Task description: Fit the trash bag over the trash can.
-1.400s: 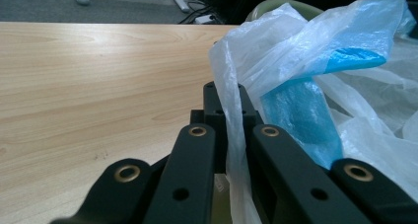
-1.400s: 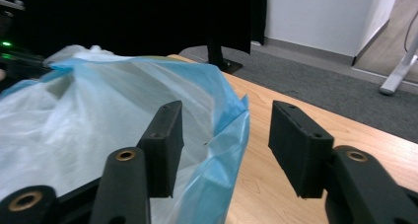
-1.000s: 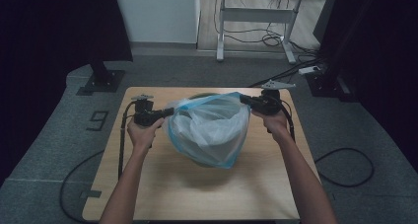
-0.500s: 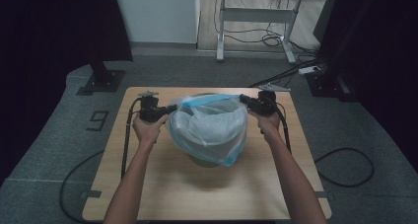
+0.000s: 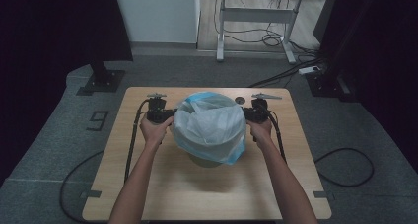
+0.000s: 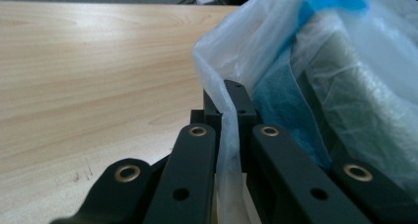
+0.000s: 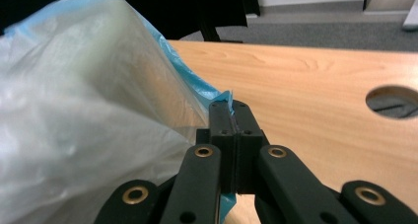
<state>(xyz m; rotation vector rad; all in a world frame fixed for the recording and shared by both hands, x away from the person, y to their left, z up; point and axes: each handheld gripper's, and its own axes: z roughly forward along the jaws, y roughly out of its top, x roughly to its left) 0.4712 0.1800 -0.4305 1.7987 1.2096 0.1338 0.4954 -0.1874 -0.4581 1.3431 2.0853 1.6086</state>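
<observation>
A translucent white plastic bag with a blue rim (image 5: 209,125) is draped over a round grey-green bin (image 5: 204,160) at the table's middle. My left gripper (image 5: 171,117) is shut on the bag's left edge. In the left gripper view a strip of the bag (image 6: 345,61) runs between the jaws of that gripper (image 6: 229,103). My right gripper (image 5: 245,114) is shut on the bag's right edge. In the right gripper view the blue rim pokes out at the tips of that gripper (image 7: 230,118), with the bag (image 7: 84,110) billowing to the left.
The wooden table (image 5: 197,194) has a round hole (image 5: 239,100) behind the bag, also seen as a hole (image 7: 392,101) beside my right gripper. A white desk (image 5: 256,17) and floor cables stand beyond. A black stand base (image 5: 101,81) sits at far left.
Both grippers have drawn slightly inward and toward the person, still holding the bag. The bag has gone from a stretched, tilted shape to a rounder one over the bin.
</observation>
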